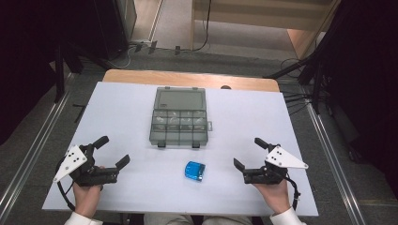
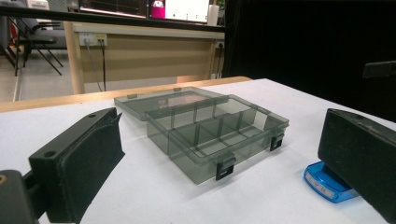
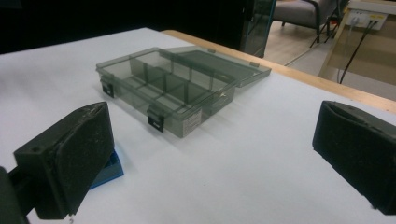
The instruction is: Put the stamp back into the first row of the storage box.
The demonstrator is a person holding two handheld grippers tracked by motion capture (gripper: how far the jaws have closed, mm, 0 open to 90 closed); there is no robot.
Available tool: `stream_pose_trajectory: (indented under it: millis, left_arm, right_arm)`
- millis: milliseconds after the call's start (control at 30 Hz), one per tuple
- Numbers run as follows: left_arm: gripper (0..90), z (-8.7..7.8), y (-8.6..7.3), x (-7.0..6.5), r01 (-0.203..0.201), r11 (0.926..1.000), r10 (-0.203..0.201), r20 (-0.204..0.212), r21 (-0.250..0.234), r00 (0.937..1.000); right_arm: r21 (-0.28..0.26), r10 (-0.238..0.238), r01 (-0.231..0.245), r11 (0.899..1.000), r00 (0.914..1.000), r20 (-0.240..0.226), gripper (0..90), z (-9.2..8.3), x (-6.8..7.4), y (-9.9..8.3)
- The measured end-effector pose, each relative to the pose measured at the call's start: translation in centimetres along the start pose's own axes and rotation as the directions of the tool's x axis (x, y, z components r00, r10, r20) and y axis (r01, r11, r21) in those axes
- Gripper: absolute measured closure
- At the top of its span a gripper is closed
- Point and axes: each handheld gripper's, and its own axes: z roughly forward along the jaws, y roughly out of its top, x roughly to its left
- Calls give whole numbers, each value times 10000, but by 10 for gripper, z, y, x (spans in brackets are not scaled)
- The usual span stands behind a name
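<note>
Between the left gripper (image 1: 111, 152) and the right gripper (image 1: 246, 153), nearer the right one, lies a small blue case (image 1: 195, 170) on the white table (image 1: 291, 122). Both grippers have jaws spread wide and hold nothing. I judge the case light, stiff and somewhat slippery, so its two long sides look best for holding. Its long axis seems slightly tilted, pointing toward the open grey compartment box (image 1: 179, 123) ahead of both grippers.

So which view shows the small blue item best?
The high view: the blue item lies whole and unblocked on the table, in front of the open box. In the left gripper view a jaw covers part of it; in the right gripper view, just a corner shows.
</note>
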Motion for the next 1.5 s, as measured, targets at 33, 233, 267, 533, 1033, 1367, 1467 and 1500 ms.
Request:
stream_pose_trajectory:
  millis: [33, 233, 267, 533, 1033, 1367, 1467, 1500]
  left_arm:
    - [0, 0, 0, 0, 33, 10000, -33, 34, -9, 10000]
    - [0, 0, 0, 1, 89, 10000, -89, 25, -10, 10000]
    - [0, 0, 0, 1, 79, 10000, -79, 19, 4, 10000]
    - [0, 1, 0, 0, 107, 9999, -106, 104, -47, 9999]
    - [0, 2, -2, 0, 209, 9998, -210, 313, 24, 9993]
    - [0, 1, -3, 1, 291, 9995, -292, 107, 77, 9995]
    - [0, 0, -3, 1, 240, 9997, -240, 71, 20, 9997]
    - [0, 0, -3, 1, 216, 9998, -216, 79, 10, 9997]
  right_arm:
    - [141, -87, 88, 9999, 9999, -74, 0, 2, 4, 1]
    - [338, -202, 215, 9992, 9991, -370, 0, 8, 11, 2]
    - [410, -236, 252, 9988, 9990, -380, 0, 10, 13, 1]
    - [849, -410, 467, 9953, 9969, -678, 0, 18, 22, 5]
    - [1583, -786, 1017, 9821, 9862, -1459, 0, 44, 41, 20]
    - [2279, -1442, 1962, 9537, 9634, -2258, 0, 69, 53, 30]
    - [2467, -1533, 2179, 9443, 9544, -2562, 0, 78, 57, 33]
    - [2592, -1567, 2266, 9389, 9516, -2643, 0, 82, 58, 34]
